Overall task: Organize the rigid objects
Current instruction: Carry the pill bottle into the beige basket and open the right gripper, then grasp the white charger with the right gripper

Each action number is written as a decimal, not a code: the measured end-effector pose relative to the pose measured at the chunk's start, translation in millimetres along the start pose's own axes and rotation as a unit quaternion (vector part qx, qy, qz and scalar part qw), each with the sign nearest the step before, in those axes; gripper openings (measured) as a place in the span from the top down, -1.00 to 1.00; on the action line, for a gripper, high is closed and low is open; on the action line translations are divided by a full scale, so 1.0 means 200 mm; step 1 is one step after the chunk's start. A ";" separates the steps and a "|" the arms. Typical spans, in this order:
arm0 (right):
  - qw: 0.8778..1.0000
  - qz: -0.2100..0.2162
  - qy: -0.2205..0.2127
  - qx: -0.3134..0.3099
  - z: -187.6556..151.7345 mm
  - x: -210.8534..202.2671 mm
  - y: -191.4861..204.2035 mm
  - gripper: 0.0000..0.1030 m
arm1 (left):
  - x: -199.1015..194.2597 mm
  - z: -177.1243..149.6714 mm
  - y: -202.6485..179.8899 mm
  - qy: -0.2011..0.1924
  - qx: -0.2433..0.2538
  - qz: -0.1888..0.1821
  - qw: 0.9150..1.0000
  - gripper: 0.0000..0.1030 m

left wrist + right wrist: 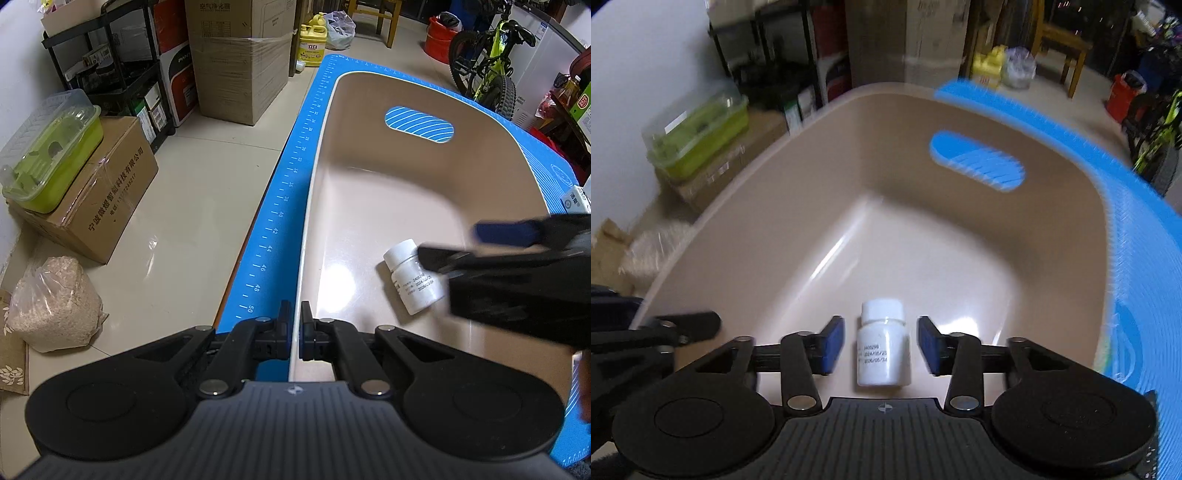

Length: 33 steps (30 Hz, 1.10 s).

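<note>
A small white pill bottle [413, 280] lies on its side on the floor of a beige plastic basin [369, 199], which stands on a blue measuring mat [280, 206]. My left gripper [295, 314] is shut on the basin's near-left rim. My right gripper [448, 242] reaches in from the right, over the bottle. In the right wrist view the bottle [882, 347] lies between the spread blue pads of the right gripper [881, 332], with gaps on both sides. The basin [812, 177] fills that view, and the left gripper shows at the left edge.
On the floor to the left stand a cardboard box with a green lidded container [51, 155], a bag of grain [55, 306], a black shelf and large boxes [236, 62]. A yellow jug [312, 40], a bicycle [487, 62] and a small white box [576, 199] lie beyond and right.
</note>
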State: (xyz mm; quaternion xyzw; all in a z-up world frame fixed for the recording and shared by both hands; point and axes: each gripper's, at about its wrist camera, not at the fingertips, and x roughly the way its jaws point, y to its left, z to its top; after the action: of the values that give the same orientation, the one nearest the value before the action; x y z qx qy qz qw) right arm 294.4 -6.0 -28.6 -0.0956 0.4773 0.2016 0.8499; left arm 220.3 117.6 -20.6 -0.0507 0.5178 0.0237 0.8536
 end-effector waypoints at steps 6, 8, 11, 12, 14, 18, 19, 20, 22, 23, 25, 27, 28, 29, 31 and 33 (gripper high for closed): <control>0.996 -0.037 -0.083 0.017 -0.04 -0.31 -0.18 -0.46 | 0.00 0.00 -0.01 0.000 0.002 0.001 1.000 0.91; 0.993 -0.053 -0.099 0.033 -0.04 -0.38 -0.25 -0.51 | 0.00 0.00 0.00 0.000 0.002 0.001 1.000 0.91; 0.989 -0.077 -0.111 0.060 -0.10 -0.43 -0.41 -0.60 | 0.00 0.00 0.00 0.001 0.001 0.001 1.000 0.91; 0.987 -0.088 -0.113 0.070 -0.13 -0.44 -0.45 -0.64 | 0.00 0.00 0.00 0.001 0.001 0.002 1.000 0.90; 0.984 -0.107 -0.114 0.091 -0.17 -0.44 -0.55 -0.64 | 0.00 0.00 0.00 0.001 0.002 0.003 1.000 0.90; 0.980 -0.133 -0.090 0.115 -0.28 -0.34 -0.72 -0.65 | 0.00 0.00 0.00 0.001 0.000 0.003 1.000 0.90; 0.980 -0.135 -0.084 0.116 -0.30 -0.31 -0.75 -0.65 | 0.00 0.00 0.00 0.002 0.000 0.003 1.000 0.90; 0.981 -0.137 -0.078 0.115 -0.32 -0.29 -0.76 -0.65 | 0.00 0.00 0.00 0.002 0.000 0.003 1.000 0.90; 0.982 -0.137 -0.066 0.112 -0.37 -0.24 -0.80 -0.65 | 0.00 0.00 0.00 0.002 0.001 0.003 1.000 0.90; 0.983 -0.135 -0.059 0.110 -0.38 -0.21 -0.80 -0.65 | 0.00 0.00 0.00 0.002 0.001 0.004 1.000 0.90; 0.985 -0.131 -0.047 0.104 -0.39 -0.15 -0.80 -0.65 | 0.00 0.00 0.01 0.002 0.001 0.003 1.000 0.90; 0.986 -0.130 -0.040 0.092 -0.42 -0.11 -0.79 -0.64 | 0.00 0.00 0.01 0.002 0.001 0.003 1.000 0.90; 0.987 -0.131 -0.038 0.086 -0.42 -0.08 -0.78 -0.64 | 0.00 0.00 0.01 0.002 0.001 0.004 1.000 0.90; 0.987 -0.131 -0.037 0.079 -0.43 -0.07 -0.76 -0.64 | 0.00 0.00 0.01 0.001 0.001 0.004 1.000 0.90; 0.988 -0.132 -0.032 0.069 -0.44 -0.04 -0.75 -0.63 | 0.00 0.00 0.01 0.001 0.001 0.004 1.000 0.90; 0.990 -0.128 -0.028 0.058 -0.44 -0.01 -0.75 -0.56 | 0.00 0.00 0.01 0.002 0.001 0.003 1.000 0.90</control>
State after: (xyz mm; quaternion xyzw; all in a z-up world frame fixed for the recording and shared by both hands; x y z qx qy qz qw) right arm 290.4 -172.7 -78.6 -0.1007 0.4485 0.0654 0.8857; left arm 219.9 119.0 -20.0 -0.0483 0.5193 0.0261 0.8528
